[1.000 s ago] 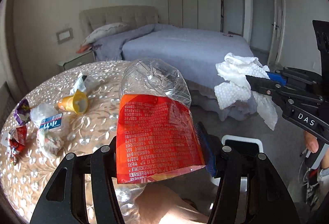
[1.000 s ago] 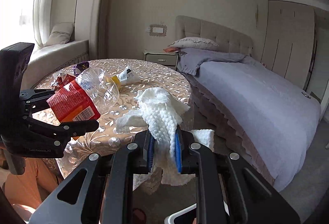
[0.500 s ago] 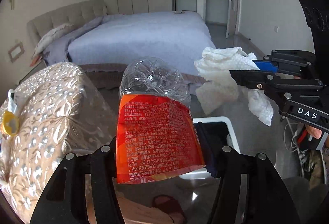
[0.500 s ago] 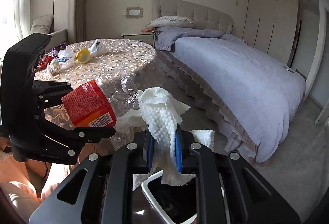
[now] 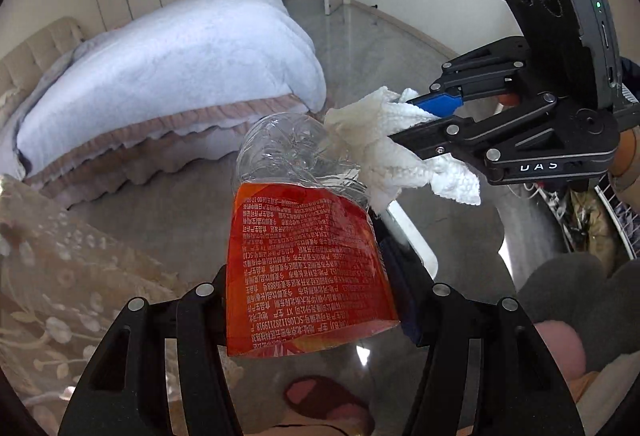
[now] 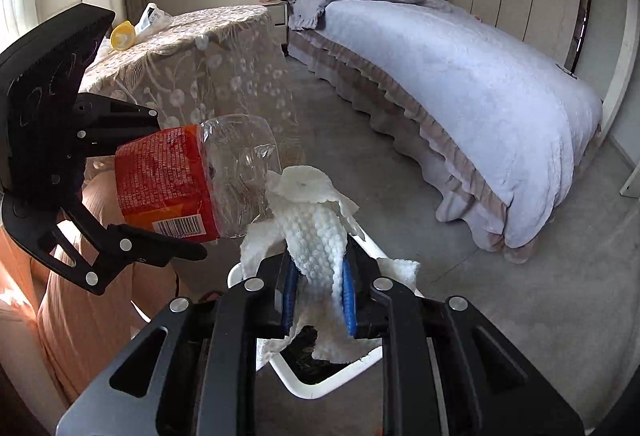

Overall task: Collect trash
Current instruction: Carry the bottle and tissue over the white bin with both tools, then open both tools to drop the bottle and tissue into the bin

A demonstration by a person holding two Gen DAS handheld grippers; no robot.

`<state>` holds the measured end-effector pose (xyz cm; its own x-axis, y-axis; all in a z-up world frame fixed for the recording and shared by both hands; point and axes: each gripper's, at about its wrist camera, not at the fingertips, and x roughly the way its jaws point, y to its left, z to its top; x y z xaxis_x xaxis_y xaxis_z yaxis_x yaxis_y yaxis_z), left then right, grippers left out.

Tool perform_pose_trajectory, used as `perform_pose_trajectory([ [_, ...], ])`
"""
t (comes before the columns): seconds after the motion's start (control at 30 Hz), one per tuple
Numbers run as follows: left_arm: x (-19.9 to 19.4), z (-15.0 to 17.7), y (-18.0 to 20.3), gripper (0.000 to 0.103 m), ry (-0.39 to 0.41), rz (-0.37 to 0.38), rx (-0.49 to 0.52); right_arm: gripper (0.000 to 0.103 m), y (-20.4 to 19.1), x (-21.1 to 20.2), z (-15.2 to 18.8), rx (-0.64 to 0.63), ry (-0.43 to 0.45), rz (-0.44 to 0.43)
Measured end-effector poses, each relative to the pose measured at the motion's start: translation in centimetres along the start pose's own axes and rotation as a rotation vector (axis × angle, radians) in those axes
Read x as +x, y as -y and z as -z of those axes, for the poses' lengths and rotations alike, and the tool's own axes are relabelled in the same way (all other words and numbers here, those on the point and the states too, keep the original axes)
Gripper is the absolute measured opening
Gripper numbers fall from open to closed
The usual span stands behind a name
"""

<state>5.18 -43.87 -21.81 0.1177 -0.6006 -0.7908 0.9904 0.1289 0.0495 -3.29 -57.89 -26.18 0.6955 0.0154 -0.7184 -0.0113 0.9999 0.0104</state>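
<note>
My left gripper (image 5: 312, 296) is shut on a crushed clear plastic bottle (image 5: 304, 268) with a red-orange label, its clear end pointing away. In the right wrist view, the same bottle (image 6: 188, 180) sits at the left between the left gripper's (image 6: 172, 186) fingers. My right gripper (image 6: 318, 284) is shut on a crumpled white paper towel (image 6: 320, 228), which hangs over a white bin (image 6: 294, 382) with a dark lining. In the left wrist view, the right gripper (image 5: 412, 116) comes in from the right and its towel (image 5: 376, 140) touches the bottle's clear end. The bin's rim (image 5: 416, 240) shows behind the bottle.
A round table under a floral cloth (image 6: 208, 48) stands at the left, with a yellow cup (image 6: 122, 34) and wrappers on top. A large bed (image 6: 460, 76) fills the right. A person's legs in orange (image 6: 80, 296) are close beside the bin. Grey floor lies between.
Both grippers have swung away from the table and come down over the white bin, each keeping hold of its load. The towel and the bottle are now closer together.
</note>
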Motion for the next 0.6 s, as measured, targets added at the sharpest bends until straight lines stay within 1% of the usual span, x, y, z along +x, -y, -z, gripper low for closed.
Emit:
perform_pose_trajectory([
  [0.23, 6.0, 0.0, -1.5, 0.058, -0.108, 0.12, 0.083, 0.018, 2.2, 4.4, 2.2, -0.024, -0.133, -0.027],
  [0.43, 9.4, 0.8, -1.4, 0.059, -0.206, 0.193, 0.191, 0.018, 2.0, 7.0, 3.7, -0.146, -0.229, -0.069],
  [0.47, 9.8, 0.9, -1.5, 0.06, -0.224, 0.201, 0.207, 0.026, 1.9, 7.4, 3.9, -0.176, -0.244, -0.088],
  [0.5, 10.3, 0.9, -1.5, 0.062, -0.235, 0.203, 0.226, 0.065, 1.9, 7.9, 4.1, -0.199, -0.263, -0.108],
  [0.53, 10.6, 1.0, -1.5, 0.084, -0.241, 0.202, 0.245, 0.095, 2.0, 8.4, 4.3, -0.209, -0.275, -0.123],
  [0.57, 10.9, 1.0, -1.5, 0.098, -0.248, 0.2, 0.257, 0.098, 2.0, 8.8, 4.5, -0.228, -0.282, -0.155],
  [0.6, 11.3, 1.0, -1.6, 0.098, -0.248, 0.196, 0.268, 0.1, 2.1, 9.3, 4.6, -0.238, -0.3, -0.16],
])
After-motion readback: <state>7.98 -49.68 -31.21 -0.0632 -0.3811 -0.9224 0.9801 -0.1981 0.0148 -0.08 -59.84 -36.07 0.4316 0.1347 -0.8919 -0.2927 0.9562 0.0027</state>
